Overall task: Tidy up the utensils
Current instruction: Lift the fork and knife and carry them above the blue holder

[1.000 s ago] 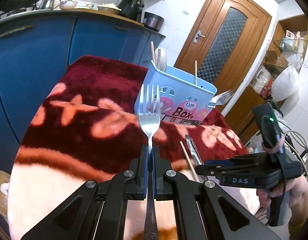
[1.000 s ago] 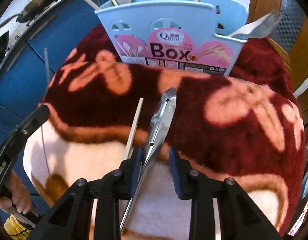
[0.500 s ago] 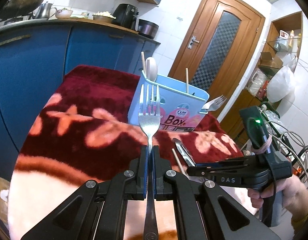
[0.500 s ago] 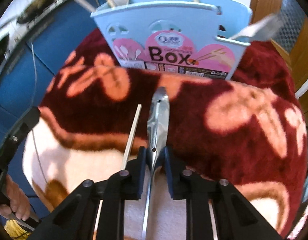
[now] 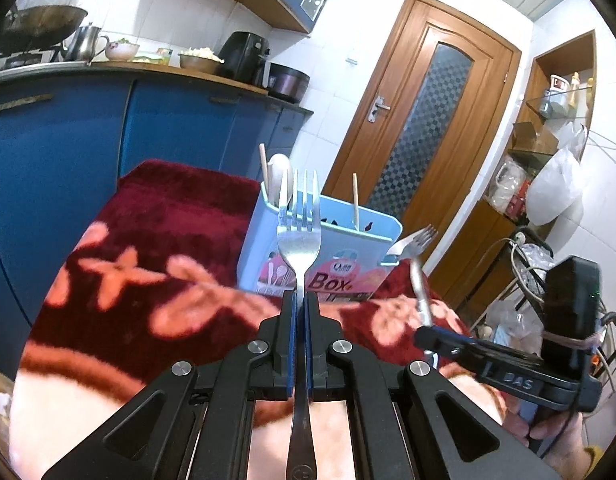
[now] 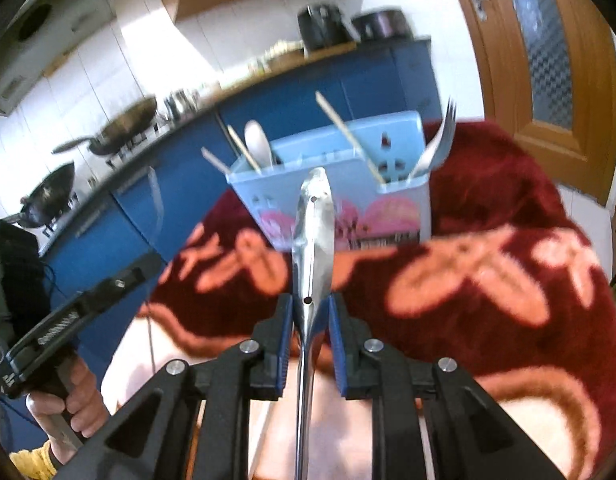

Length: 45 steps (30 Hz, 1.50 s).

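Two grippers over a maroon floral blanket (image 5: 180, 216), kitchen room: blue cabinets (image 5: 68, 128) behind, wooden door (image 5: 427, 120) past the fingers. Versus a second ago: right gripper (image 6: 311, 322) has lifted its metal utensil (image 6: 311, 240) off the blanket, and the jaws have just closed in and now pinch it. Utensil sticks out beyond the fingertips toward the blue utensil box (image 6: 387, 184); probably a spoon or tongs, view is blurred. Left gripper (image 5: 299, 320) is clamped tight on a fork (image 5: 299, 240), tines up ahead of the fingers, box (image 5: 347, 240) right behind.
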{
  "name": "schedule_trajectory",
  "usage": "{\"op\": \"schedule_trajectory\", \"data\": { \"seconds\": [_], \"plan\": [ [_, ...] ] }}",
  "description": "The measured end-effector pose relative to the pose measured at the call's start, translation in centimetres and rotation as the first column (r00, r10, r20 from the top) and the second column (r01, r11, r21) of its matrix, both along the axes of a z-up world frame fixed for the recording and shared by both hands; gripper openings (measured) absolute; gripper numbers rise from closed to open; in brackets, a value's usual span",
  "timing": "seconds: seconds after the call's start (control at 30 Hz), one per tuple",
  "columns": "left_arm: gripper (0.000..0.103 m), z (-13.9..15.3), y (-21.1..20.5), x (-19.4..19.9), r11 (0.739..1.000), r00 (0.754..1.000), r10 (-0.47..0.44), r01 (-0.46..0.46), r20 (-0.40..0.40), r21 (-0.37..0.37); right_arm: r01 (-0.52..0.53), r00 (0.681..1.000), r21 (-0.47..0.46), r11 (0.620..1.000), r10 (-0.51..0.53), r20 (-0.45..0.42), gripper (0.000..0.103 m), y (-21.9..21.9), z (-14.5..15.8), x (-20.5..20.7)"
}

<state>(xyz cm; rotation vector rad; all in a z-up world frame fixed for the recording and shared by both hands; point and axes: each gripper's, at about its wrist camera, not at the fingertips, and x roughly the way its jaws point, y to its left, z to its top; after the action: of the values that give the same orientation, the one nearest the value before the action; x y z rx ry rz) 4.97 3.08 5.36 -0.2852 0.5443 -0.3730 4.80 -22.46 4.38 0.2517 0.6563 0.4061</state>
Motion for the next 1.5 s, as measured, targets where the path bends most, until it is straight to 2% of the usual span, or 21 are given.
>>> {"op": "schedule_trajectory", "data": {
  "seconds": [0.17,0.37,0.7,0.9,1.2,1.5],
  "plan": [
    [0.003,0.5,-0.6,1.1,1.0,1.0,0.015,-0.015,0.013,-0.008,0.019,0.994,0.013,1.0,-0.02,0.11,0.02,0.0,1.7,-0.1],
    [0.003,1.8,-1.6,2.5,1.0,0.998,0.026,-0.025,0.052,-0.013,0.04,0.979,0.034,0.999,-0.046,0.2,0.02,-0.3,3.0,0.5],
    [0.003,4.7,-3.2,5.1,0.998,0.986,0.052,-0.055,0.156,0.011,0.069,0.958,0.058,0.996,-0.082,0.276,0.02,-1.3,4.2,2.6],
    [0.003,5.5,-3.9,7.2,0.997,0.98,0.071,-0.073,0.186,0.003,0.08,0.947,0.065,0.995,-0.096,0.307,0.02,-1.5,5.1,3.7],
    [0.003,6.9,-4.1,10.3,0.989,0.948,0.147,-0.151,0.282,-0.009,0.092,0.923,0.065,0.994,-0.11,0.37,0.02,-1.5,6.8,6.5],
    [0.003,6.3,-4.2,12.8,0.974,0.909,0.221,-0.227,0.352,-0.024,0.159,0.871,0.015,0.987,-0.148,0.469,0.02,-0.3,6.7,9.9]
  ]
}}
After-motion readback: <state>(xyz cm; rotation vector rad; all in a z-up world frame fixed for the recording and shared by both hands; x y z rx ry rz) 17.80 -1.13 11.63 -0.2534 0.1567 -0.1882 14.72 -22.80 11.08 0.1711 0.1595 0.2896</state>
